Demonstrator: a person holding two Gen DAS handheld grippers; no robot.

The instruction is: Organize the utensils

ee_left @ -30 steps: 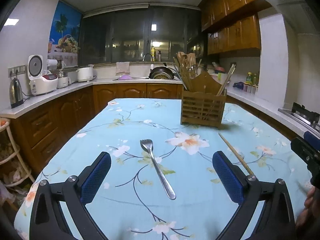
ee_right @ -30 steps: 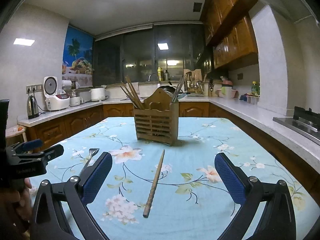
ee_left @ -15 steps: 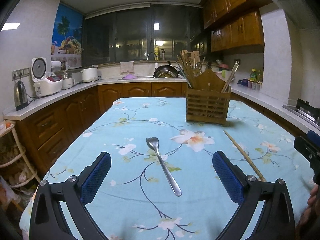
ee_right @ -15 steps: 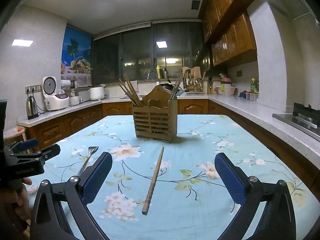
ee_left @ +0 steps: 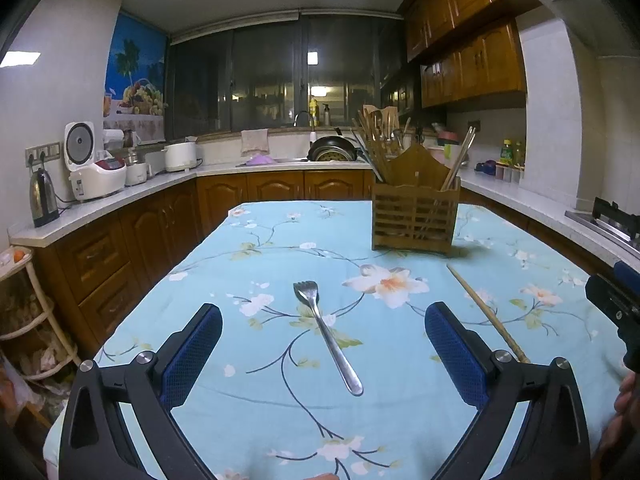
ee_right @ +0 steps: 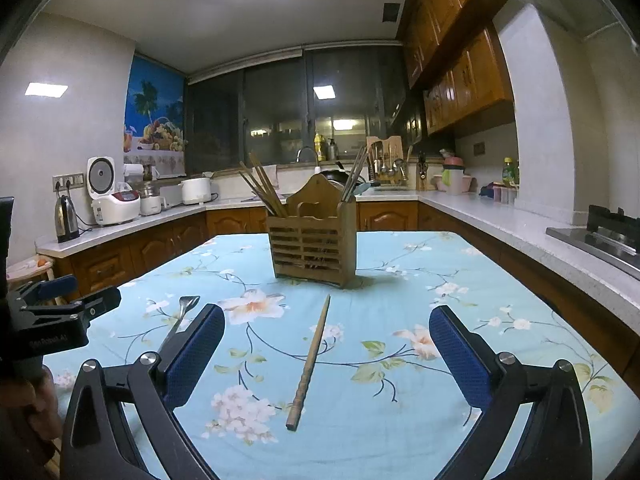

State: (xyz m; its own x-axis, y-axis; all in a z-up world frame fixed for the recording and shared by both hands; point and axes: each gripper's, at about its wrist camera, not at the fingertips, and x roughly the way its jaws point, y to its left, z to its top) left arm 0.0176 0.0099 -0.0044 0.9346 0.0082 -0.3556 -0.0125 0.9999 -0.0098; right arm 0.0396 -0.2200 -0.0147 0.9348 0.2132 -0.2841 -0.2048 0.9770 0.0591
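A metal fork lies on the floral blue tablecloth, tines away from me, between the fingers of my open, empty left gripper. A wooden chopstick lies between the fingers of my open, empty right gripper; it also shows in the left wrist view. A wooden utensil holder with chopsticks and other utensils stands further back on the table; the left wrist view shows it too. The fork shows at the left of the right wrist view.
The table's left edge drops to wooden cabinets. Counters run around the room with a kettle, rice cooker and a stove at right. The other gripper shows at the right edge of the left wrist view.
Both views have pulled back and risen slightly from the table; the fork and chopstick lie where they were. Both grippers stay open.
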